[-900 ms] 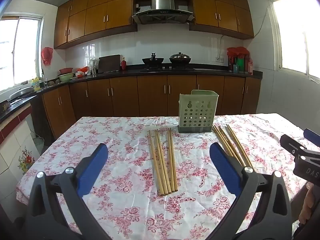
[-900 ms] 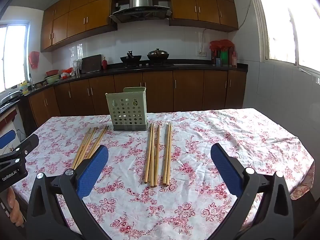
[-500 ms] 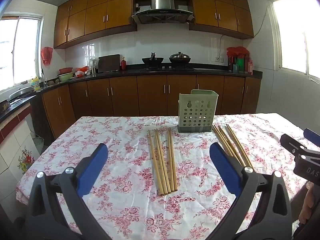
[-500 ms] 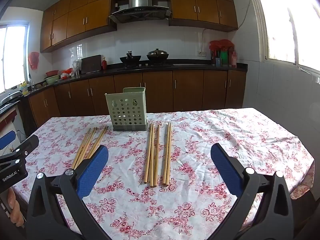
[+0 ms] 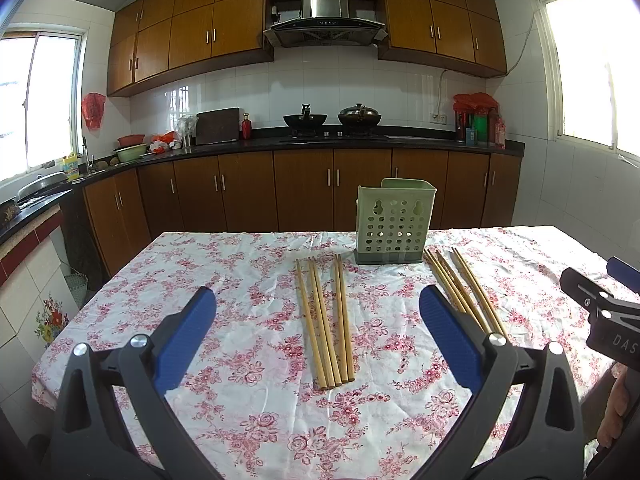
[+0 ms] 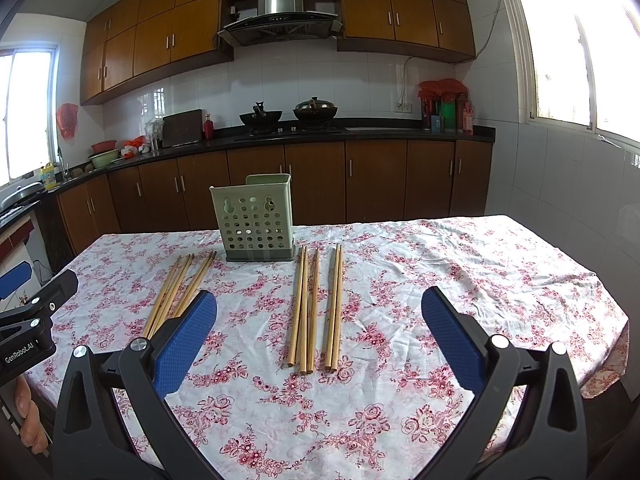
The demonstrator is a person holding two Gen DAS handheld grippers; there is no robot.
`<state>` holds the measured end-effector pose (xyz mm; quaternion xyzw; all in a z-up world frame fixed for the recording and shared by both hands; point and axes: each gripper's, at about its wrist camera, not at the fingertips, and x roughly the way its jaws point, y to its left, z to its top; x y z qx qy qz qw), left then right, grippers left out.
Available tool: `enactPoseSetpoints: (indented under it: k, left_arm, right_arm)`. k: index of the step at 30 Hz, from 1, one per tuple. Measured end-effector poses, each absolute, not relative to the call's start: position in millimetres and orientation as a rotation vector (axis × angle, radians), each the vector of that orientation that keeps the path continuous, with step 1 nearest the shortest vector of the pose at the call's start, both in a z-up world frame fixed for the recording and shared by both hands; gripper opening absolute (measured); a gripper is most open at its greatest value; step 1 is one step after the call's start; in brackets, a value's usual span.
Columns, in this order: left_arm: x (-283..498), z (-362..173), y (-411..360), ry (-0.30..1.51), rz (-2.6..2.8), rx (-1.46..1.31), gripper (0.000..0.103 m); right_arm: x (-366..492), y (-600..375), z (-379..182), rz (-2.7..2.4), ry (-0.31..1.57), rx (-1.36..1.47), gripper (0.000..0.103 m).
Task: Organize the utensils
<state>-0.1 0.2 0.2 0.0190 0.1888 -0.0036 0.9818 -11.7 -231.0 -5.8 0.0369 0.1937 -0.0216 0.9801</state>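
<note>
Both grippers, left gripper [image 5: 318, 310] and right gripper [image 6: 319, 309], hover with jaws apart, empty. Chopsticks [image 6: 314, 306] lie mid-table before the holder [image 6: 256, 220] near the far edge. Advised: pinch one bundle's near ends, lift level.

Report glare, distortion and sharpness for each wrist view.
Left wrist view: both windows blown out white, the right window worst; fisheye bends the counter; chopsticks sharp. Right wrist view: right window overexposed, corners vignetted dark, holder crisp, table evenly lit.
</note>
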Motion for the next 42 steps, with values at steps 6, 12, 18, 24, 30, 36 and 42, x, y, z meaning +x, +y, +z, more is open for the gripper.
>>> enactPoseSetpoints:
  k: [6,12,18,24,30,36,42]
  left_arm:
    - [0.2,-0.1,-0.2,0.38,-0.009,0.04,0.099]
    - [-0.5,0.2,-0.8,0.38,-0.009,0.039,0.099]
    - [0.4,-0.3,-0.3,0.381,-0.008,0.04,0.099]
    - [0.8,-0.6,-0.4,0.381,-0.008,0.039,0.099]
    - [0.8,-1.1,-1.8,0.382,-0.008,0.039,0.099]
    - [1.4,-1.3,-0.9,0.382,-0.008,0.039,0.099]
    - [1.8,-1.6,-1.2,0.382,-0.007,0.039,0.099]
  right_arm:
    - [-11.9,-230.8,-5.8,-0.044,0.39,0.075,0.101]
    - [-12.2,-230.8,-5.8,-0.044,0.391,0.075,0.101]
    - [-12.3,-231.1,-5.7,-0.044,0.391,0.075,0.101]
    - [-12.4,-231.4,-5.9,-0.044,0.39,0.076,0.101]
    - [-12.2,-232.1,-6.8,-0.044,0.392,0.076,0.101]
    - [-12.0,-232.3,-7.4,-0.044,0.392,0.077,0.101]
    - [-11.9,-232.1,-7.7,-0.044,0.392,0.076,0.101]
